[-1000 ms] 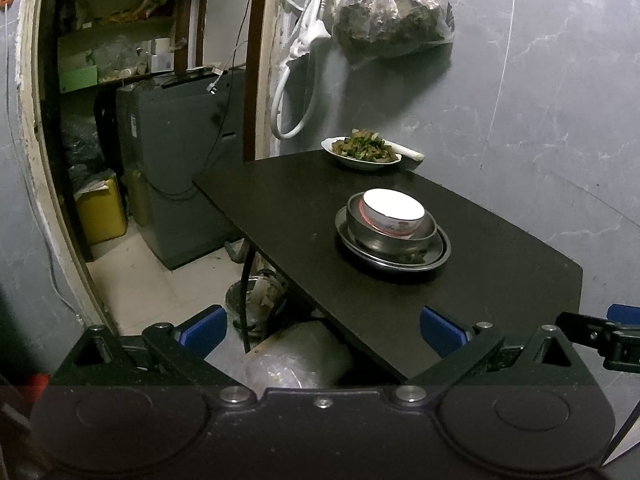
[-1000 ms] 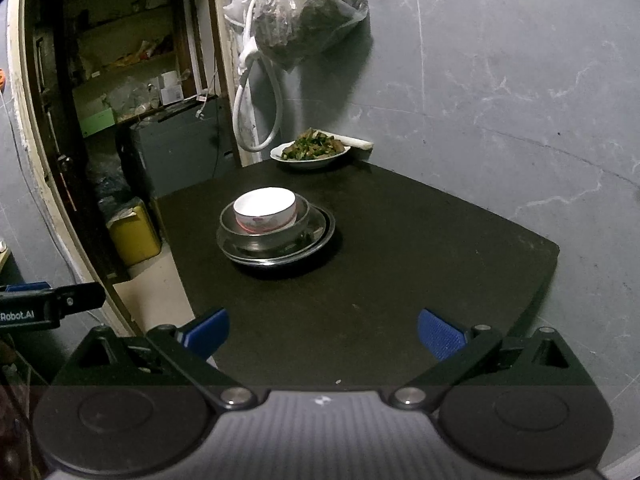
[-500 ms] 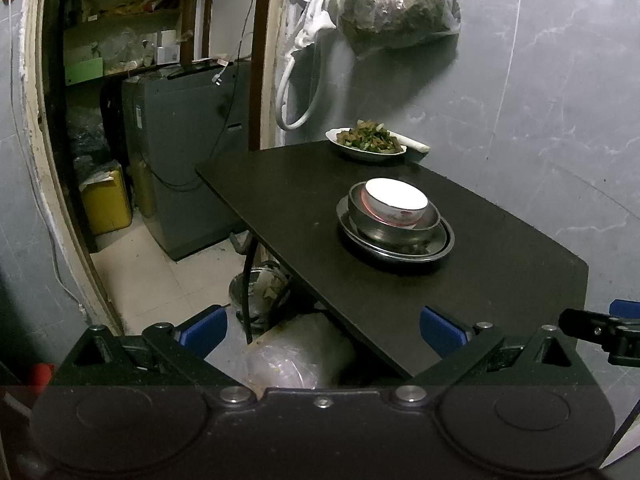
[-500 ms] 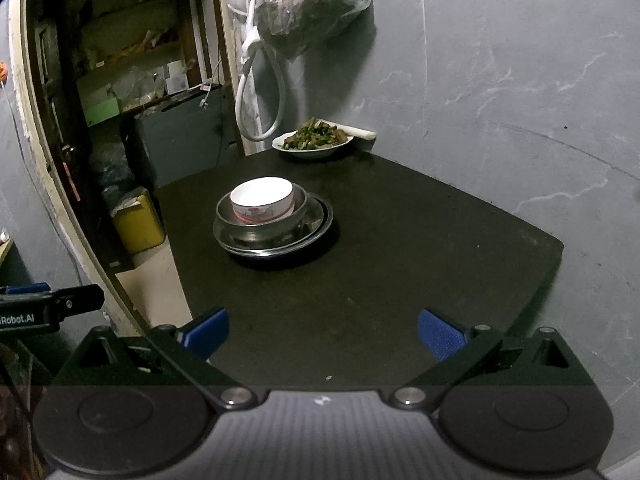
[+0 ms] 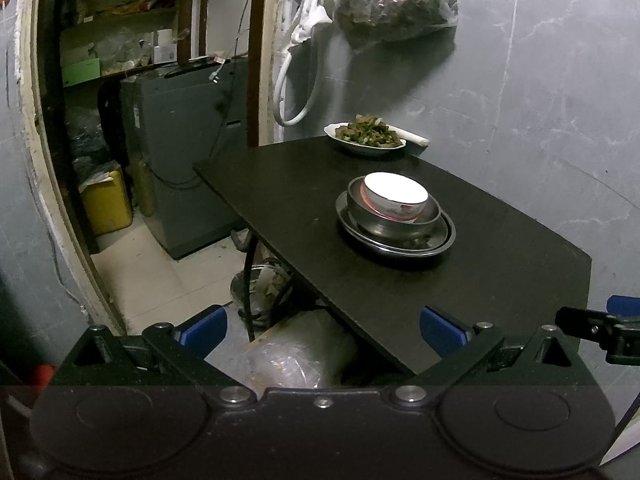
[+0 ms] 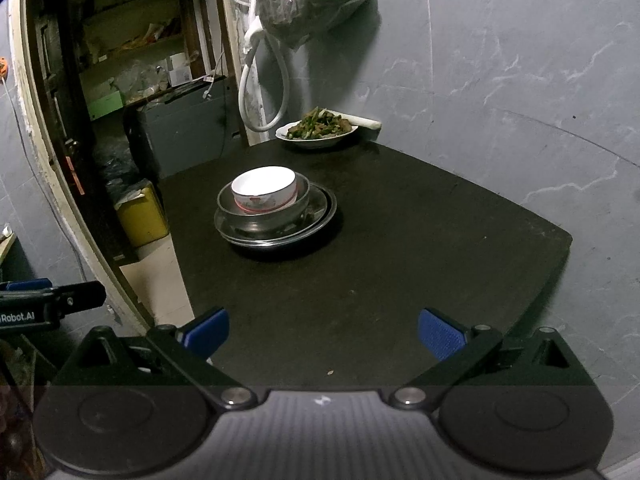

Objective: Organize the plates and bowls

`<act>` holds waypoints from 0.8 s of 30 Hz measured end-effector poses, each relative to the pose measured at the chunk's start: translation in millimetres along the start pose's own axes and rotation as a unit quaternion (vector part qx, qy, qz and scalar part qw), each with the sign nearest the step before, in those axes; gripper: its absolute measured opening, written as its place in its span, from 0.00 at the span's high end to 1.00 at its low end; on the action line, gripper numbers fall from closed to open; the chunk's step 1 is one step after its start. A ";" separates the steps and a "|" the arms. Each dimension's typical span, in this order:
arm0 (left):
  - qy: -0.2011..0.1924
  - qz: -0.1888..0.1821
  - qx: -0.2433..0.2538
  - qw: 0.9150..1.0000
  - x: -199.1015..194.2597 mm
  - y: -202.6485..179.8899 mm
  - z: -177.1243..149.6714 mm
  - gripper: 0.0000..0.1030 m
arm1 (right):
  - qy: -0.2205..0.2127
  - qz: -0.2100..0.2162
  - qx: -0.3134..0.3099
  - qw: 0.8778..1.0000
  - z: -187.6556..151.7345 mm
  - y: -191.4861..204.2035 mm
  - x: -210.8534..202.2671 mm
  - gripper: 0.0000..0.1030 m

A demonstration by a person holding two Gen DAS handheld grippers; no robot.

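Both my grippers have eased nearer the stack than a second ago: my left gripper [image 5: 323, 328] hangs spread and empty off the surface [image 5: 480, 280] edge. The white bowl [image 6: 265, 189] sits nested in the steel bowl [image 6: 256, 220] on the steel plate [image 6: 320, 216] mid-surface, the plate of greens [image 6: 318, 132] behind by the wall. My right gripper [image 6: 323, 330] is spread and empty too, nothing between it and the stack.

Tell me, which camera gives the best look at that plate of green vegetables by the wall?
The right wrist view: the plate of vegetables shows its greens from above, unobstructed. The left wrist view shows the same plate flatter and more edge-on.
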State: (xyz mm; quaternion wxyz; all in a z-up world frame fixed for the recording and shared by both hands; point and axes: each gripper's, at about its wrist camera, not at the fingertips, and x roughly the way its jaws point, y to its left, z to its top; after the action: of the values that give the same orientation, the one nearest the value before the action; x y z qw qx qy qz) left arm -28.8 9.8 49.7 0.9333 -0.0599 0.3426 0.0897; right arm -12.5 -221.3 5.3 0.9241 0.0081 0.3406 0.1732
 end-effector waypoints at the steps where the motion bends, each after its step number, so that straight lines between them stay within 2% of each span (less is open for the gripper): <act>1: 0.001 -0.001 0.002 1.000 0.8 -0.4 -0.6 0.01 | 0.000 0.001 -0.001 1.000 0.0 -0.1 0.4 0.00; 24: 0.003 -0.006 0.016 1.000 0.0 -3.5 -1.5 0.01 | 0.003 0.005 0.002 1.000 -2.6 -2.8 0.9 0.00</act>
State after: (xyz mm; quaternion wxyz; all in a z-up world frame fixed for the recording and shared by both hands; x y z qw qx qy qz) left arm -29.0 6.1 48.7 0.9335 -0.0477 0.3466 0.0786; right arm -12.6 -223.9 2.4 0.9221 0.0113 0.3441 0.1766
